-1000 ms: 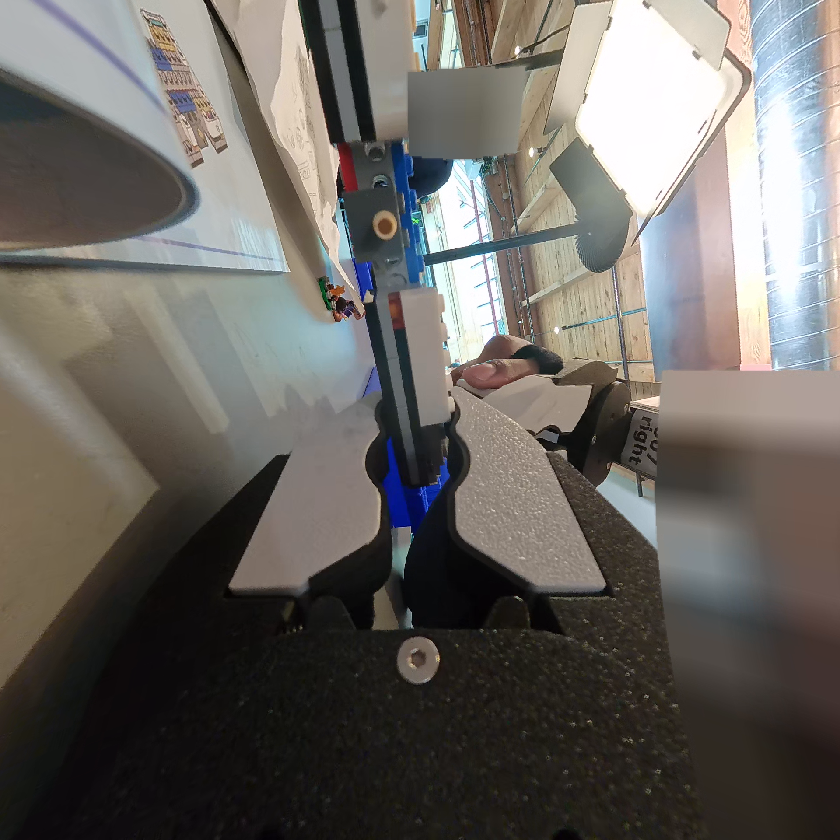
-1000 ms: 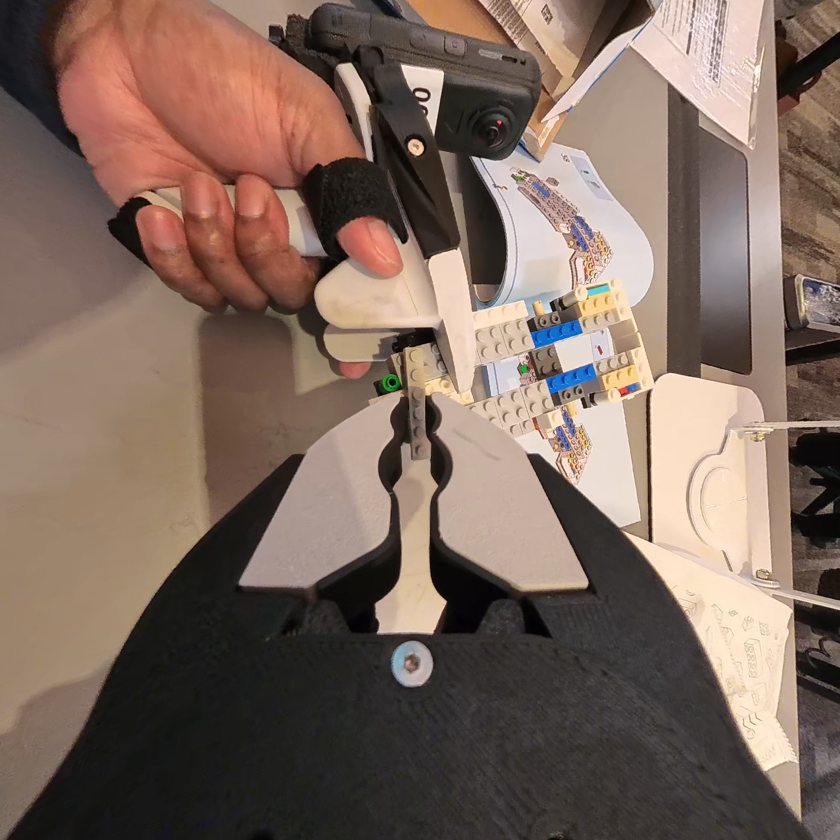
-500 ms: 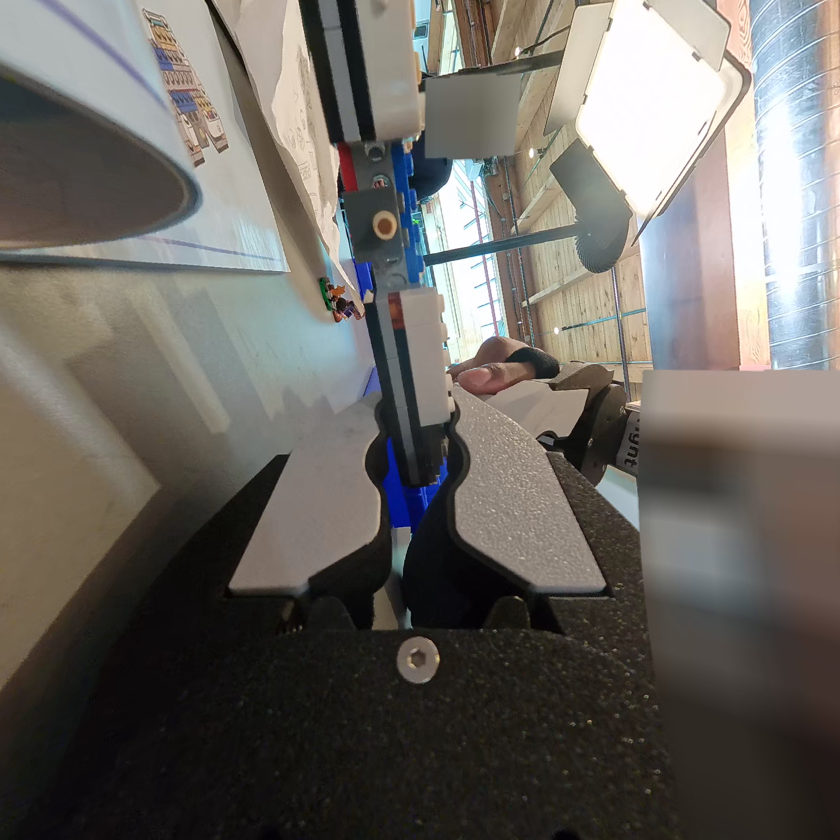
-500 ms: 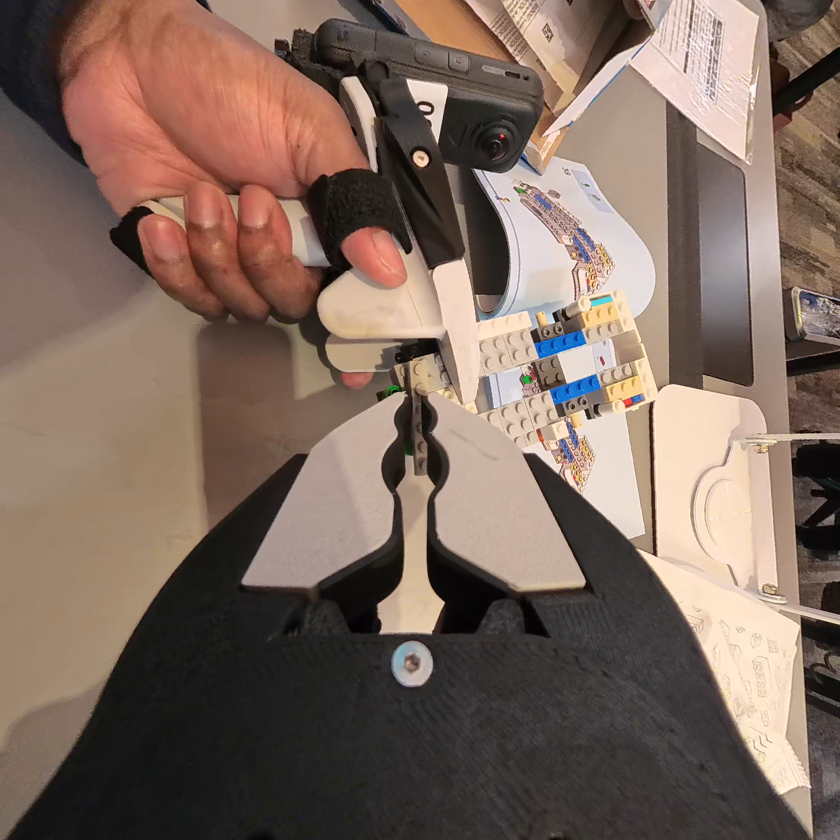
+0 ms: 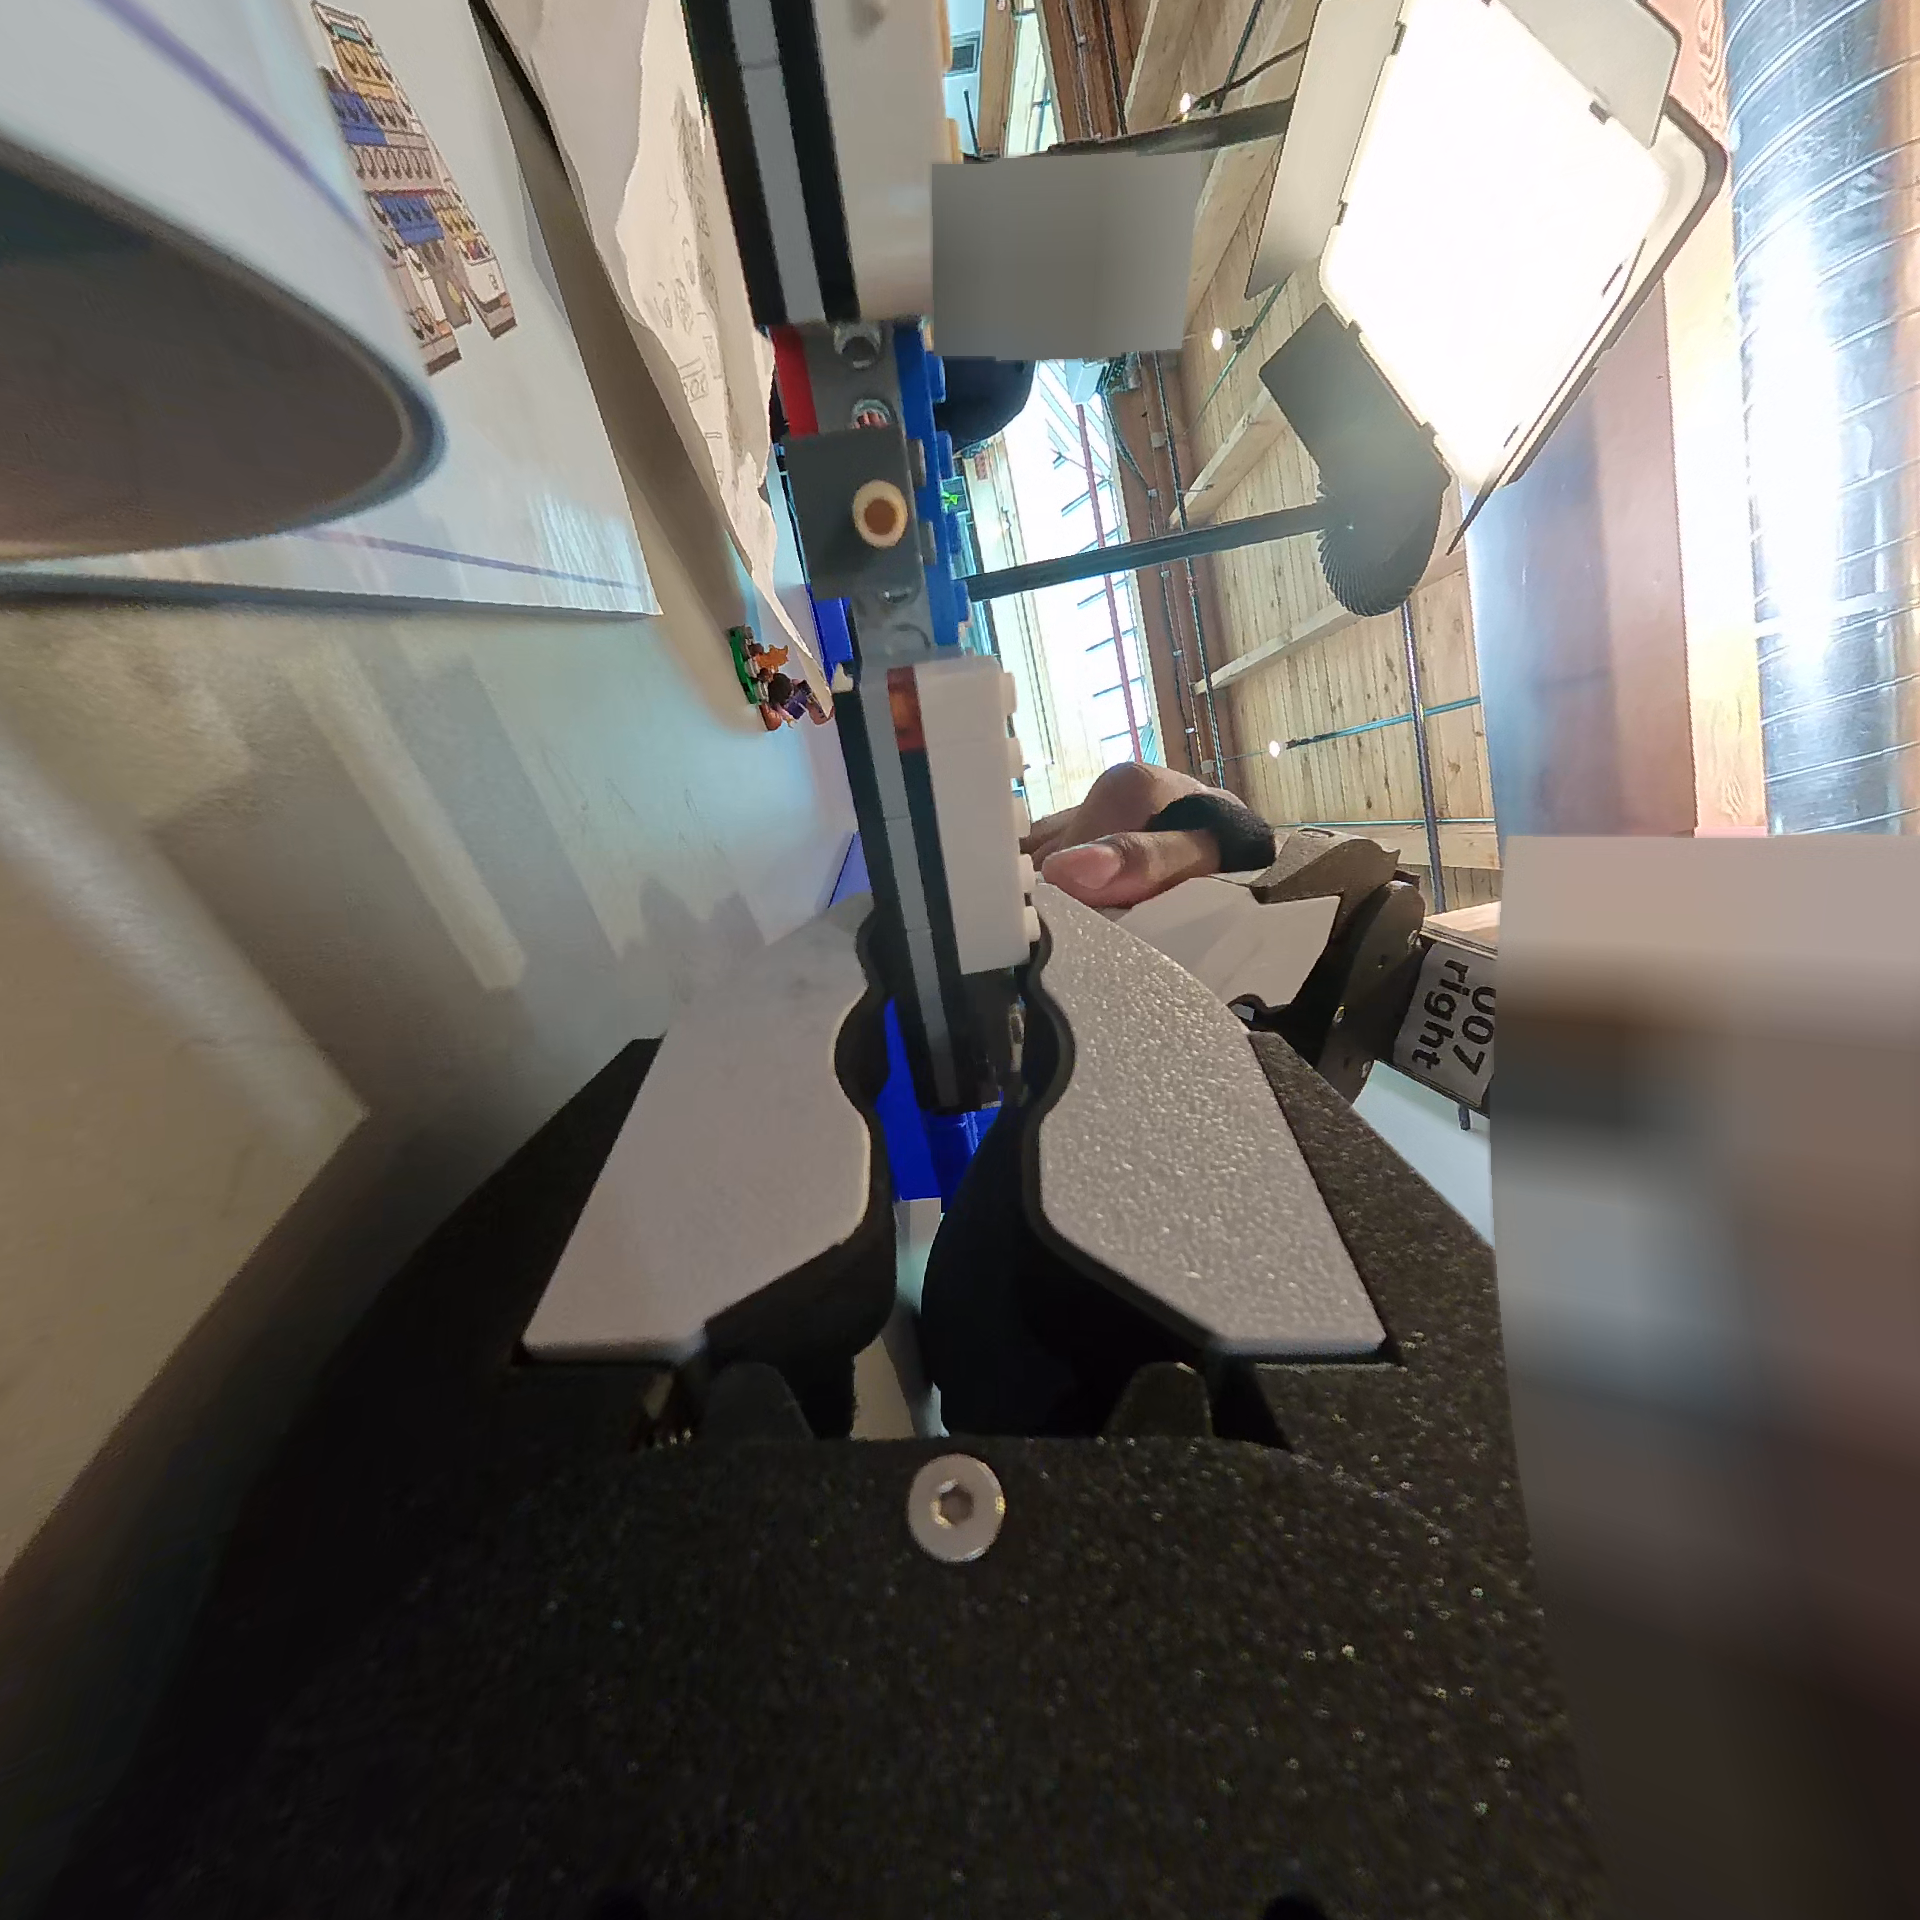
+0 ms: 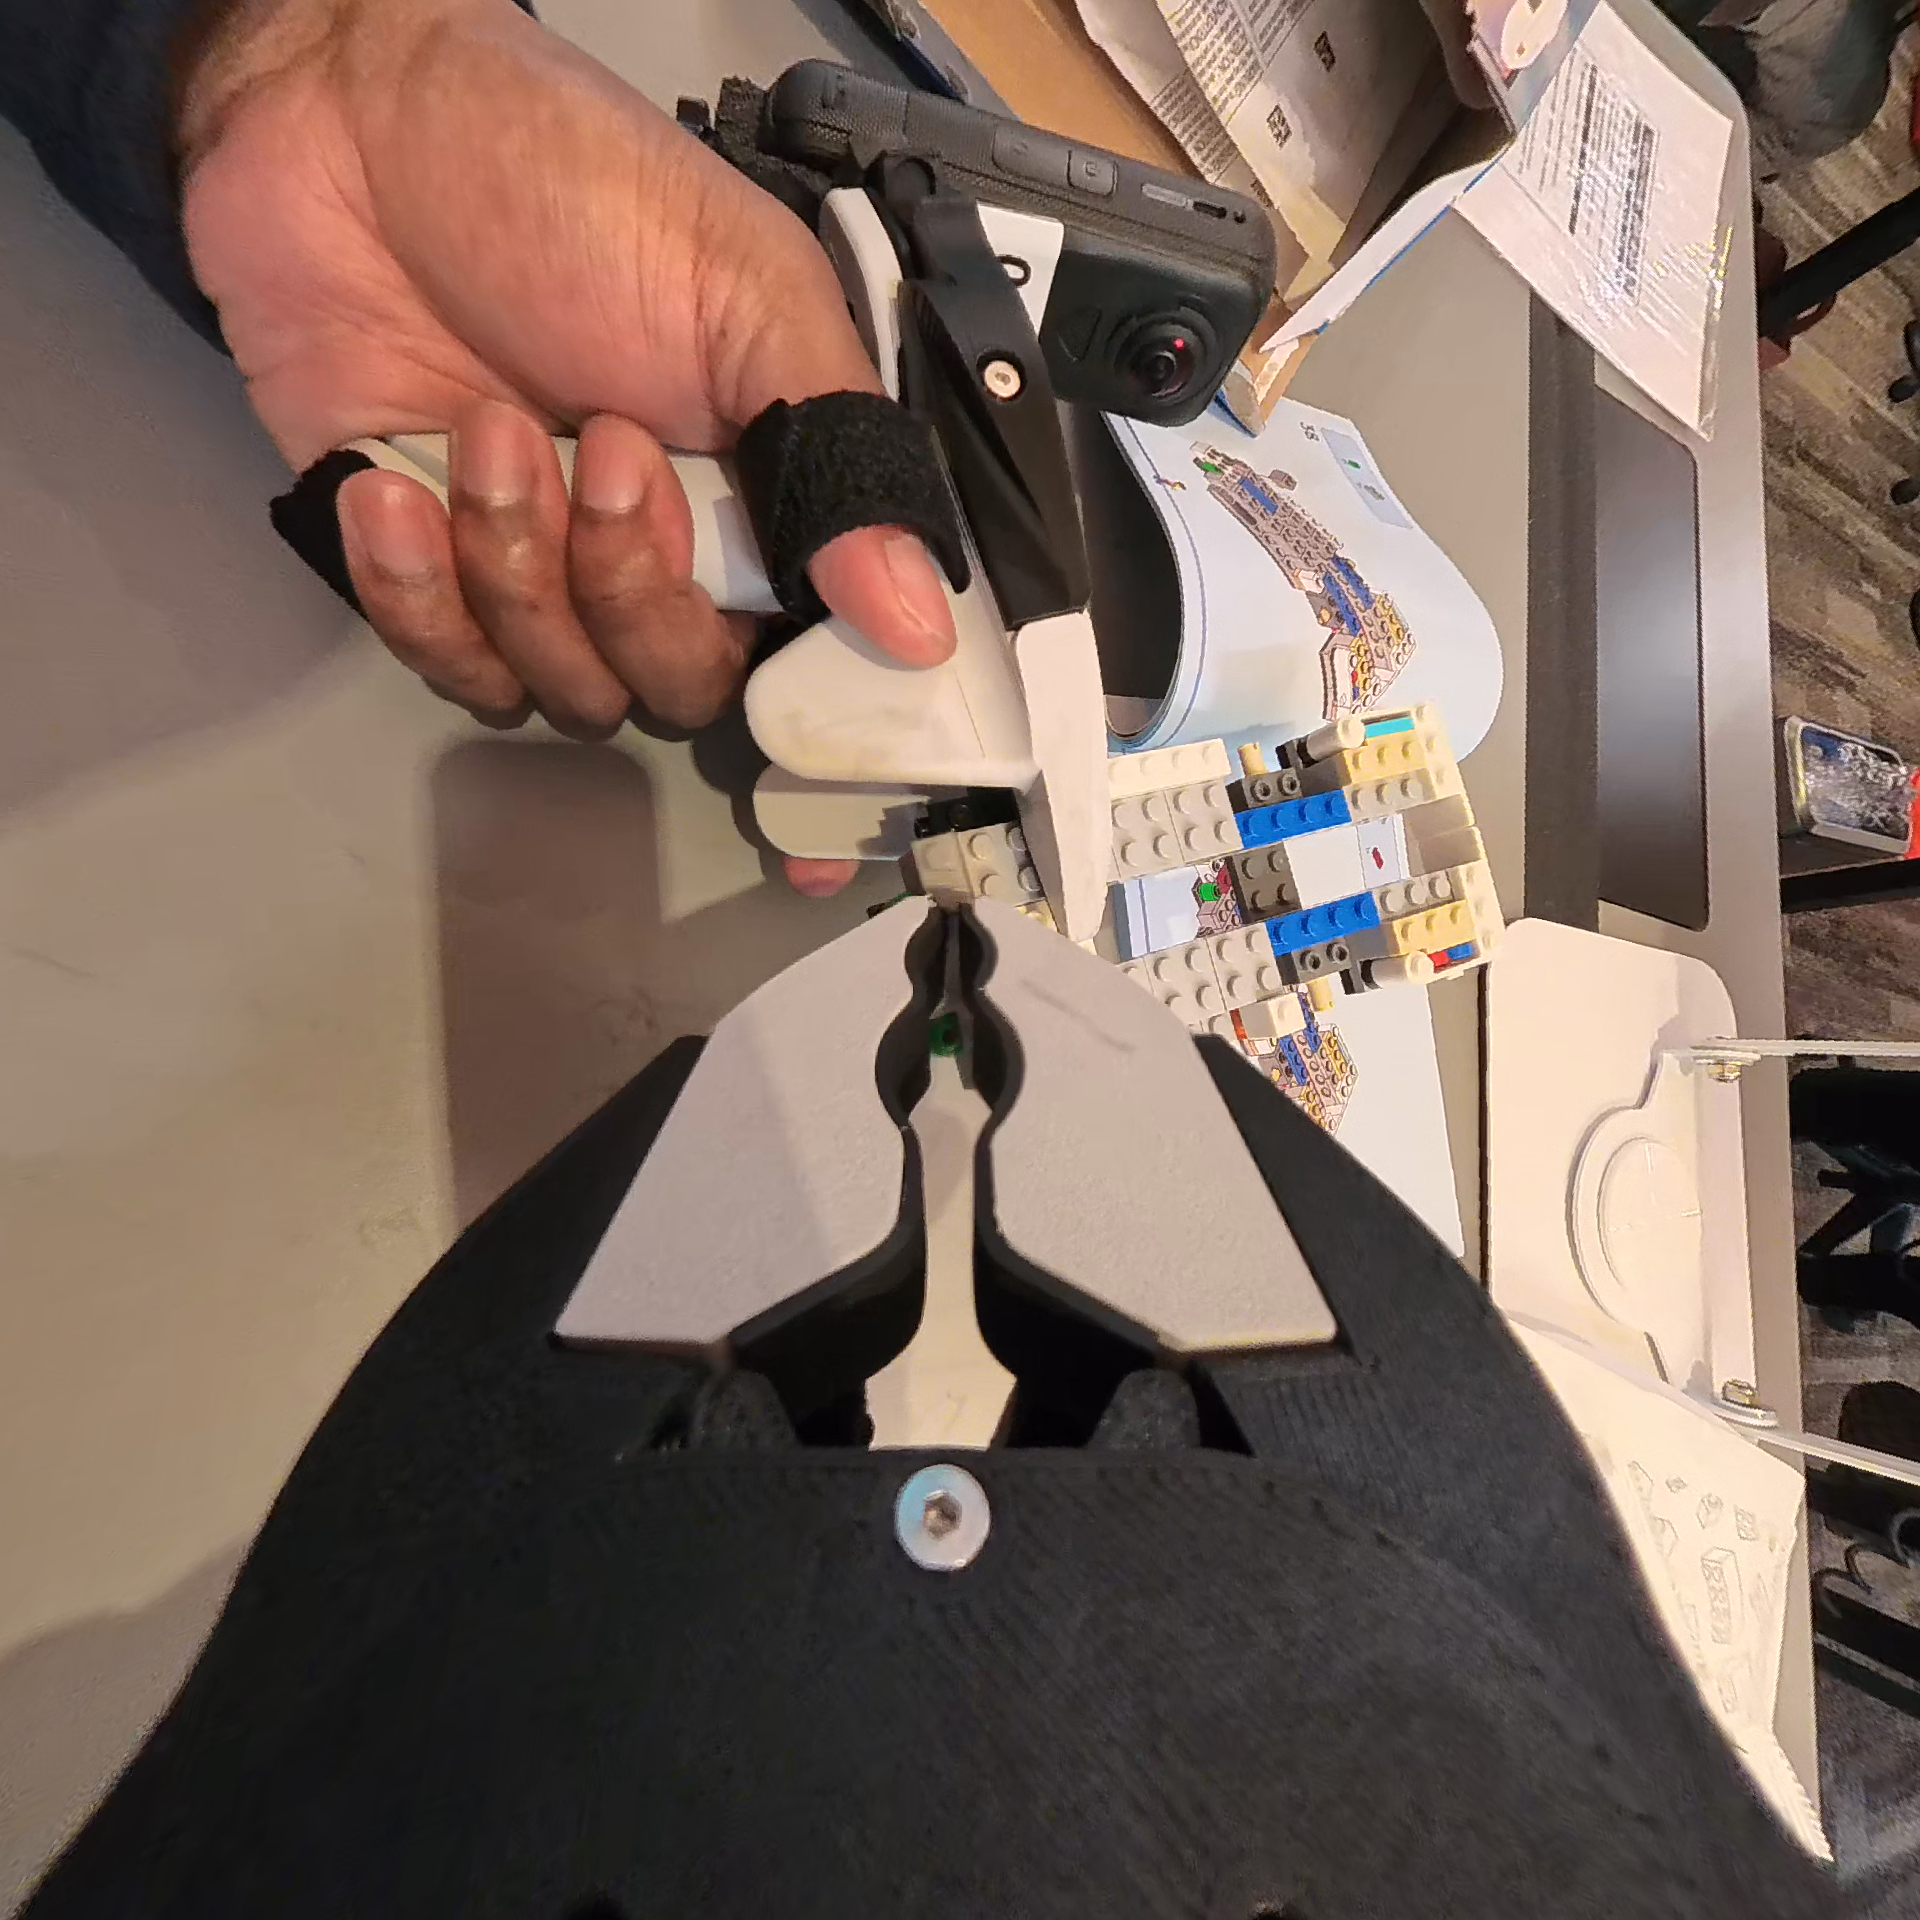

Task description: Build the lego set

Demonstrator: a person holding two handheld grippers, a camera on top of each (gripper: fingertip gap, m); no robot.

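Observation:
My left gripper [image 5: 951, 935] is shut on the end of a flat brick model [image 5: 956, 810], seen edge-on and built from white, grey, black and blue bricks. In the right wrist view a hand [image 6: 499, 343] holds that gripper [image 6: 966, 821] clamped on the model [image 6: 1299, 862] above the table. My right gripper [image 6: 951, 920] is at the model's near corner, its fingertips almost together. A thin dark grey plate [image 6: 964, 1060] shows as a sliver between its pads. A small green stud [image 6: 943, 1039] shows just behind it.
A curled instruction booklet [image 6: 1299, 582] lies under and behind the model on the grey table [image 6: 208, 1039]. A cardboard box [image 6: 1039, 62] and printed sheets [image 6: 1621, 125] lie farther back, with a white stand [image 6: 1621, 1143] to the right. A bright lamp panel [image 5: 1486, 239] hangs above. The grippers are tip to tip, or close to it.
My right jaws have closed further. The grey plate between them showed its studs before and now shows only as a thin edge. The right gripper moved in to the model's corner. The left grasp is unchanged.

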